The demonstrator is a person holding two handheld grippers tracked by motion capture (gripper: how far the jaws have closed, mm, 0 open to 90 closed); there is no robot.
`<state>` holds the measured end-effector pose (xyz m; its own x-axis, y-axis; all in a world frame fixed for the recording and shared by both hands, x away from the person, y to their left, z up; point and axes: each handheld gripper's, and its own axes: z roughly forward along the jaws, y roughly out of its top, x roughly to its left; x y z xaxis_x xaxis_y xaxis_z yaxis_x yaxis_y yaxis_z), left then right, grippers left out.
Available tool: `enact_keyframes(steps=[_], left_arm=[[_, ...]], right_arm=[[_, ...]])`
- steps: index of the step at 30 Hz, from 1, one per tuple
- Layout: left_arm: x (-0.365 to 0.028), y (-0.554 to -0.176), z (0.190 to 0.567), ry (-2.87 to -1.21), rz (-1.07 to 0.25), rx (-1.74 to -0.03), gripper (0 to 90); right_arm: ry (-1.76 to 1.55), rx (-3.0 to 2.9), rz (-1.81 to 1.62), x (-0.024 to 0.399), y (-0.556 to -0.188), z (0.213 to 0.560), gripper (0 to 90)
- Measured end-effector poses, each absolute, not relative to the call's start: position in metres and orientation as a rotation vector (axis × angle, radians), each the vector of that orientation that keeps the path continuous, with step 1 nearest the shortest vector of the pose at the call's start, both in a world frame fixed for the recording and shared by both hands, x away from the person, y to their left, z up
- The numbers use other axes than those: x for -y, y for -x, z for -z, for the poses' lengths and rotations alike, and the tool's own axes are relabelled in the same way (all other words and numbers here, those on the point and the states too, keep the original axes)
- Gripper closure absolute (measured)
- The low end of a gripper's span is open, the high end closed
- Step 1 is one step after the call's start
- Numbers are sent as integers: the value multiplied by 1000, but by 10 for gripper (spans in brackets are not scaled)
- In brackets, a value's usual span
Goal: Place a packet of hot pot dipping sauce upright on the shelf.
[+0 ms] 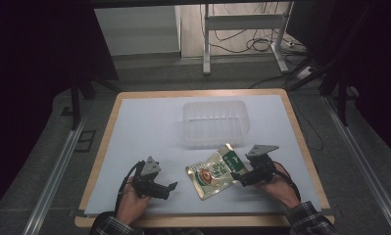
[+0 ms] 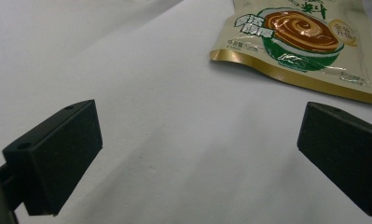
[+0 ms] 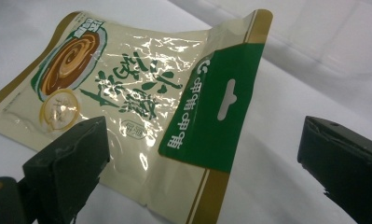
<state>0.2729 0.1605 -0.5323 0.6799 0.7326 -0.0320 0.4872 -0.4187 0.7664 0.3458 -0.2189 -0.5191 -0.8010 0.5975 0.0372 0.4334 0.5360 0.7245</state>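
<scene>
A cream and green food pouch with a brown swirl picture lies flat on the white sheet, near the table's front. My right gripper is at the pouch's right edge, open, with its jaws wide apart. In the right gripper view the pouch lies between and ahead of the jaws, its green header strip toward me. My left gripper rests to the left of the pouch, open and apart from it. In the left gripper view the pouch lies ahead at the upper right, beyond the jaws.
A clear plastic tub stands behind the pouch near the table's middle. The white sheet covers the wooden table. A white metal frame and cables lie on the floor beyond the far edge.
</scene>
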Motion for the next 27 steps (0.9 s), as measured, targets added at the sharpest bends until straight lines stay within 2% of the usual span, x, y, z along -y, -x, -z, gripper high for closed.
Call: enact_keyframes(steps=[6, 9, 22, 27], left_arm=[[-160, -273, 533, -2104, -397, -935, 0], [-160, -273, 533, -2109, -396, -932, 0], [-158, -273, 533, -2117, -393, -927, 0], [-158, -273, 533, -2127, -392, -924, 0]], right_arm=[[-901, -2592, -1091, 211, -354, 519, 30], [-905, -2598, -1074, 207, -357, 518, 85], [-866, -2620, -973, 192, -360, 515, 561], [-833, -2652, -946, 187, -360, 515, 704]])
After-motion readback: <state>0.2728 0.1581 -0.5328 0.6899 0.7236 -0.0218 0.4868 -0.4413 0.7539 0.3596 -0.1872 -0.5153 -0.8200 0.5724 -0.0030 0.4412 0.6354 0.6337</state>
